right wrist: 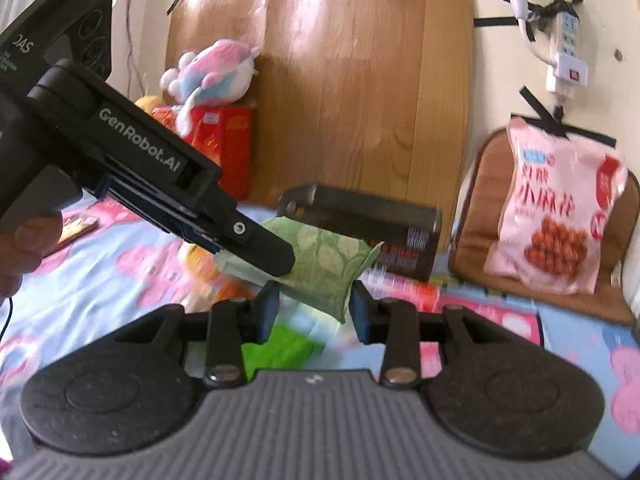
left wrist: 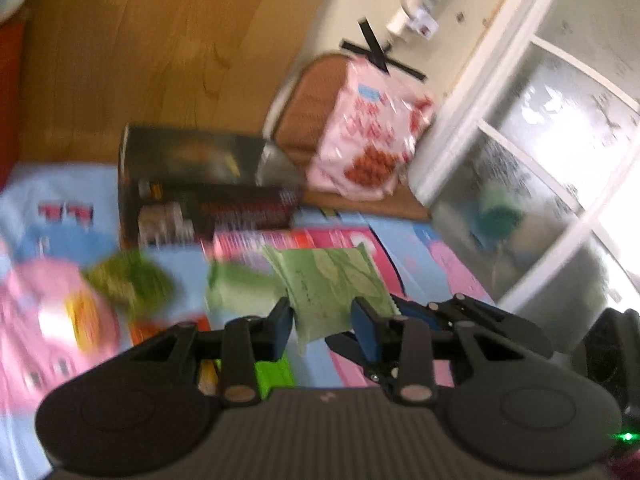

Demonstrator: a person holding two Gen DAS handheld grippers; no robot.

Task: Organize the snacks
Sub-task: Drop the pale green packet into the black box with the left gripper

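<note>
I pinch one green leaf-print packet point(right wrist: 326, 268) between both grippers: left gripper point(left wrist: 323, 322) fingers and right gripper point(right wrist: 314, 312) fingers clamp it.

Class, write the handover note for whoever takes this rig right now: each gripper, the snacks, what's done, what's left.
Left gripper: shut on the green leaf-print packet.
Right gripper: shut on the same packet's other end; the packet is held above the bedsheet.
Dark box lies behind; the pink snack bag leans on the brown cushion.
More small packets lie blurred on the sheet below.
Done: packet picked up.
Left: place it, then sort the rest.
</note>
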